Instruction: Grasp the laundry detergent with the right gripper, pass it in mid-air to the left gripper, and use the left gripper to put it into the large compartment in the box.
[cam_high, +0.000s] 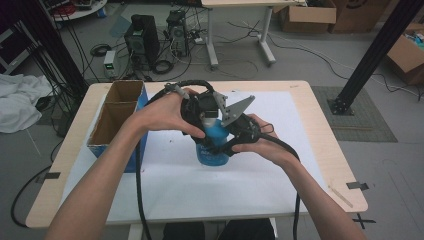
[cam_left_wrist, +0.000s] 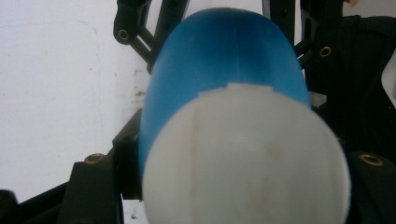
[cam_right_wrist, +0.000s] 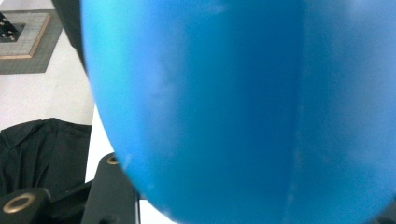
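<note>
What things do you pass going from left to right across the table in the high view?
Cardboard box → left hand → blue bottle → right hand.

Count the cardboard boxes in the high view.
4. One open box stands on the table's left edge; one on the floor under the far table, one beside it, one at far right. Others may be hidden.

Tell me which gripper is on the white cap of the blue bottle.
The left gripper, reaching over the white cap of the blue bottle. The right gripper grips the blue body lower down instead.
</note>
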